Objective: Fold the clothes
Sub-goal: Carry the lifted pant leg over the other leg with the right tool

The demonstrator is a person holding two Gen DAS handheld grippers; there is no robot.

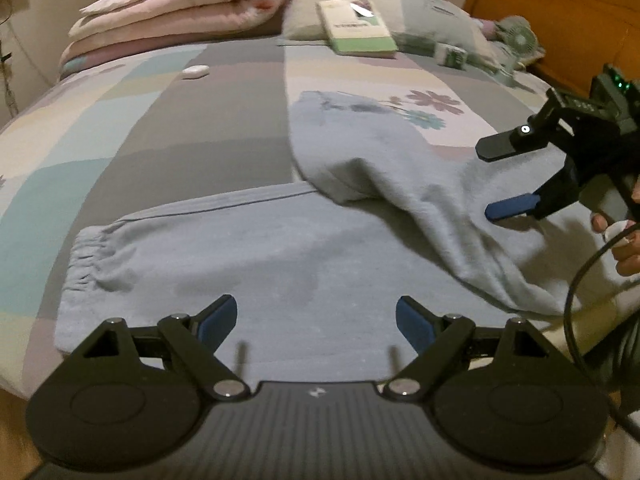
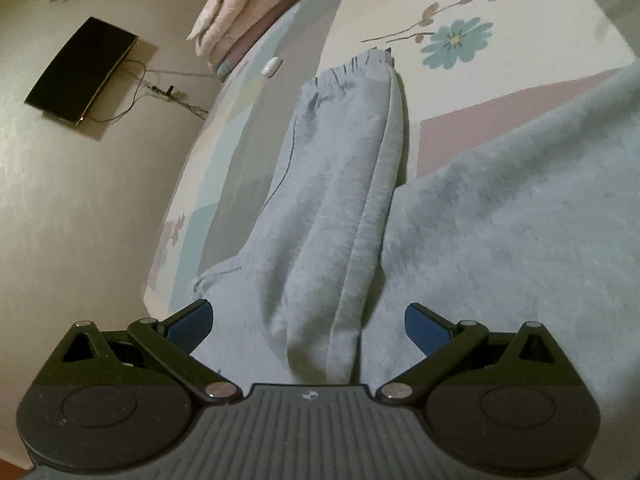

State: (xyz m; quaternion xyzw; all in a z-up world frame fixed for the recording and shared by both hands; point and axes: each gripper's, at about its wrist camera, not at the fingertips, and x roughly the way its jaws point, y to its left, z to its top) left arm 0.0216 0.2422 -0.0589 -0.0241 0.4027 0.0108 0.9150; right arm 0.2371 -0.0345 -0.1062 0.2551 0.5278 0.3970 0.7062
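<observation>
Your left gripper [image 1: 316, 322] and right gripper [image 2: 309, 322] both hover spread and empty above the grey sweatpants [image 1: 256, 248] lying on the bedspread [image 1: 192, 128].

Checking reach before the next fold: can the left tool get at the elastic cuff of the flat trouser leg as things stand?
Probably yes. The left tool is open above the flat leg, and the cuff lies bare on the bed toward its left, with nothing on it or in between.

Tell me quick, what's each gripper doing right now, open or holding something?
Left gripper: open, empty, over the grey sweatpants.
Right gripper: open, gripping nothing; a fold of the sweatpants lies between its fingers.
</observation>
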